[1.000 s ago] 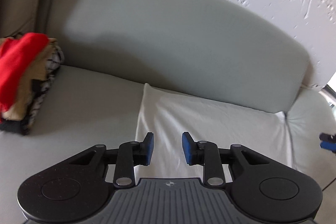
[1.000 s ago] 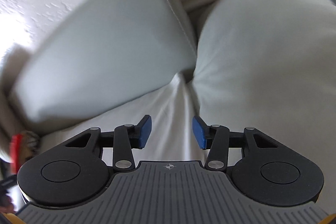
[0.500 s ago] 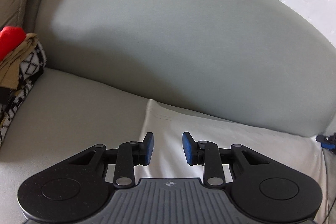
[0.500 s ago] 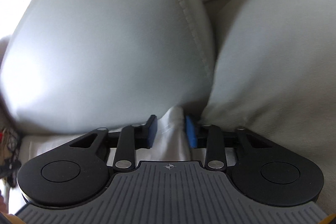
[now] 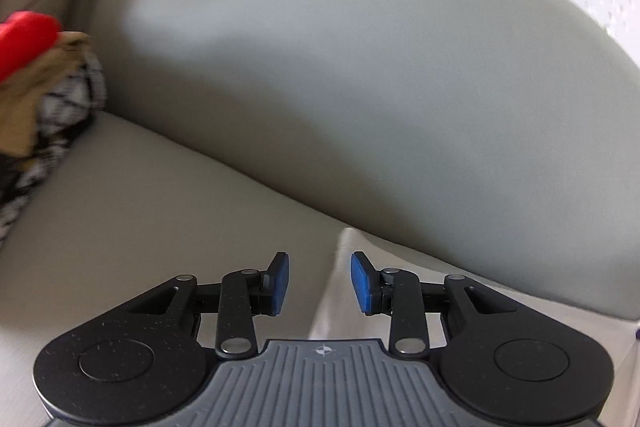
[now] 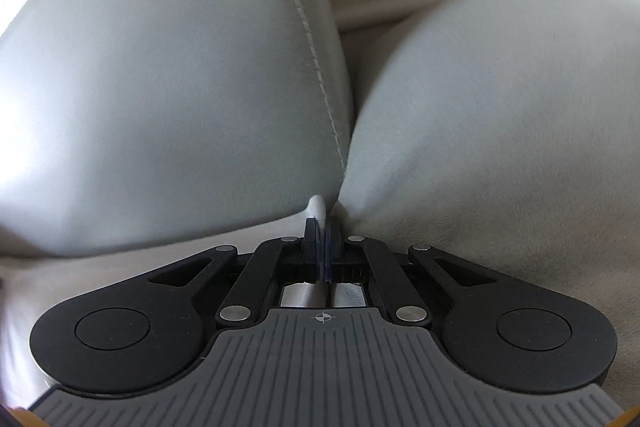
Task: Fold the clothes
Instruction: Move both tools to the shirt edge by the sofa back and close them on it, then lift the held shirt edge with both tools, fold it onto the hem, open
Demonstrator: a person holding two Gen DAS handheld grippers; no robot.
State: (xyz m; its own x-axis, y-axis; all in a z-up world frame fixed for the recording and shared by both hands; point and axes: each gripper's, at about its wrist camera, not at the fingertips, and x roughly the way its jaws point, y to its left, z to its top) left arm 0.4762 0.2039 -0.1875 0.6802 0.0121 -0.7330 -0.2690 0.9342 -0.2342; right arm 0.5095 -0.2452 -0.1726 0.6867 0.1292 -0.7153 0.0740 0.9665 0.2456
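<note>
Grey sofa [image 5: 340,75] fills both views. White garment [image 5: 332,291] lies flat on seat, far edge against backrest. Stack of folded clothes [image 5: 44,95] well left (red piece on top). Left gripper [image 5: 319,283] spread wide over garment's corner. Right gripper [image 6: 322,247] clenched on white garment's other corner.

text: none readable | labels: none | brands: none | numbers: none | signs: none
</note>
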